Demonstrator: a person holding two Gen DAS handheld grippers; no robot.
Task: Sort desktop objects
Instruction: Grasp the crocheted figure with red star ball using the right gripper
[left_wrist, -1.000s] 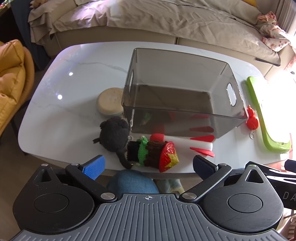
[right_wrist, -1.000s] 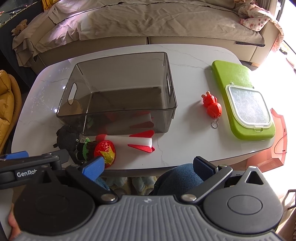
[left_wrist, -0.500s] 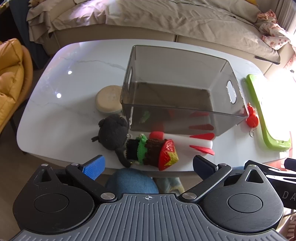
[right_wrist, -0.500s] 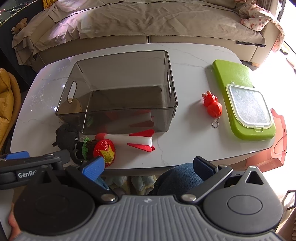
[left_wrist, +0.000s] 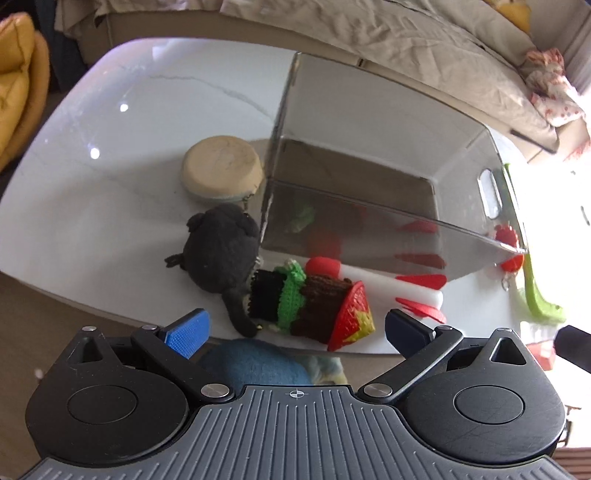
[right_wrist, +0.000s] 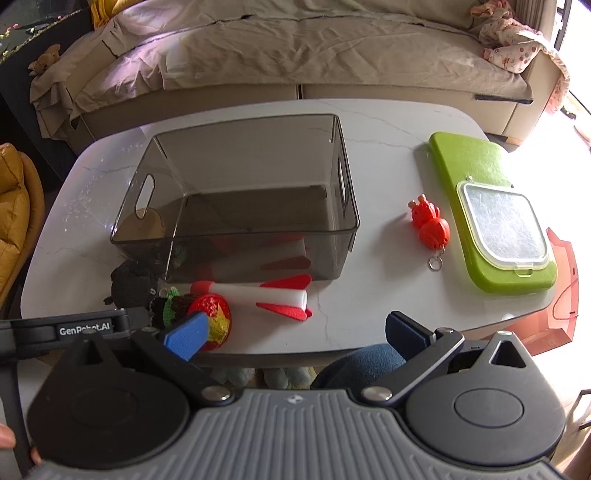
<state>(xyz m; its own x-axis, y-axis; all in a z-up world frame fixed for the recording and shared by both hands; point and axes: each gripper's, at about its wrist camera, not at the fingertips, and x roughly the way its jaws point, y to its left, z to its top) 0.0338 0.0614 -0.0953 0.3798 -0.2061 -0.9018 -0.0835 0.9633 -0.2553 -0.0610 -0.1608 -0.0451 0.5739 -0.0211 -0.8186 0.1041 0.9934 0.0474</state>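
Smoky bin (right_wrist: 236, 236) mid-table, crochet toy (left_wrist: 306, 306) seemingly at near edge, both tools (left_wrist: 295, 328) (right_wrist: 295, 332) agape

The left claw (left_wrist: 295, 330) gapes above a crocheted doll (left_wrist: 310, 308) beside the smoky bin (left_wrist: 369, 206).

— What is the left gripper (left_wrist: 295, 328) doing?
— Its two fingers are spread wide apart, with nothing between them. One tip is bright blue, the other dark blue.
— And the right gripper (right_wrist: 295, 328)?
— The same. Its fingers are spread wide and hold nothing. The left gripper's black arm shows beside it, low on the left.
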